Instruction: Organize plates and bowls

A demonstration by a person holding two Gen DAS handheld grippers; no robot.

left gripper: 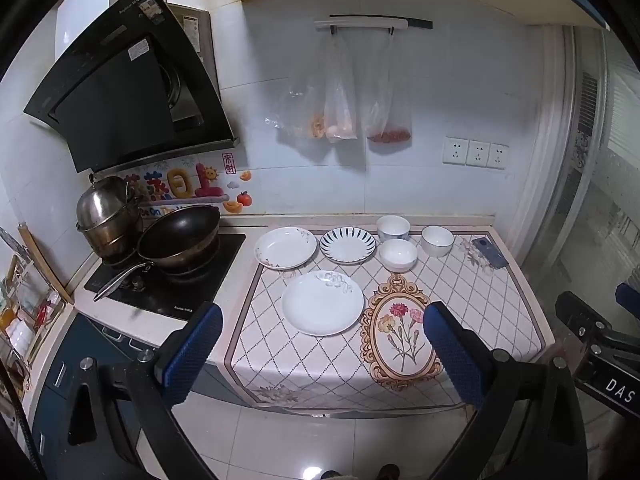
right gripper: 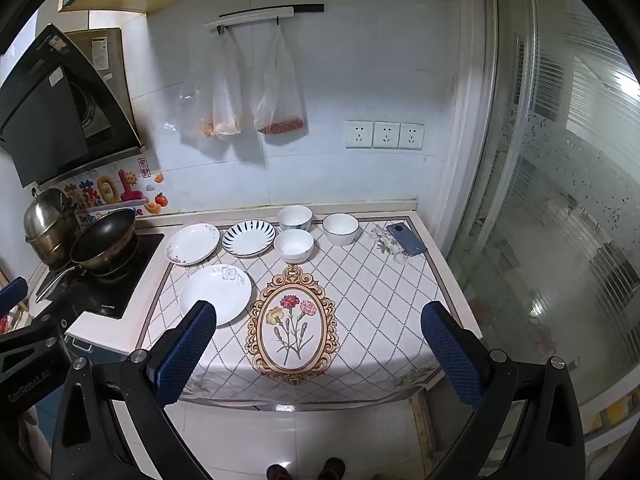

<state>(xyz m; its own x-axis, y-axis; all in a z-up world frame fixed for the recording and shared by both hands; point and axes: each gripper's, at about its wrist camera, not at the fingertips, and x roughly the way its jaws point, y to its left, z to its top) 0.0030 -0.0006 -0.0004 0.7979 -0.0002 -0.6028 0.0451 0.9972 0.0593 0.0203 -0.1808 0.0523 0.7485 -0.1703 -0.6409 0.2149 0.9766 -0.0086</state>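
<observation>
On the cloth-covered counter [left gripper: 472, 304] lie three plates: a white plate with grey flowers [left gripper: 322, 302] [right gripper: 215, 293] in front, a white floral-rim plate [left gripper: 285, 248] [right gripper: 193, 244] behind it, and a blue-striped plate [left gripper: 347, 245] [right gripper: 248, 237]. Three white bowls stand at the back: one [left gripper: 393, 227] [right gripper: 294, 217] by the wall, one [left gripper: 398, 255] [right gripper: 293, 245] in front of it, one [left gripper: 437, 241] [right gripper: 340, 229] to the right. My left gripper [left gripper: 322, 354] is open and empty, held before the counter's front edge. My right gripper [right gripper: 320, 350] is open and empty, likewise.
A stove [left gripper: 168, 280] with a dark wok [left gripper: 180, 236] and a steel pot [left gripper: 106, 210] stands at left under a black hood [left gripper: 128, 80]. A blue phone [left gripper: 490, 253] [right gripper: 405, 239] lies at the counter's back right. Plastic bags [left gripper: 340, 100] hang on the wall. A glass door [right gripper: 560, 200] is at right.
</observation>
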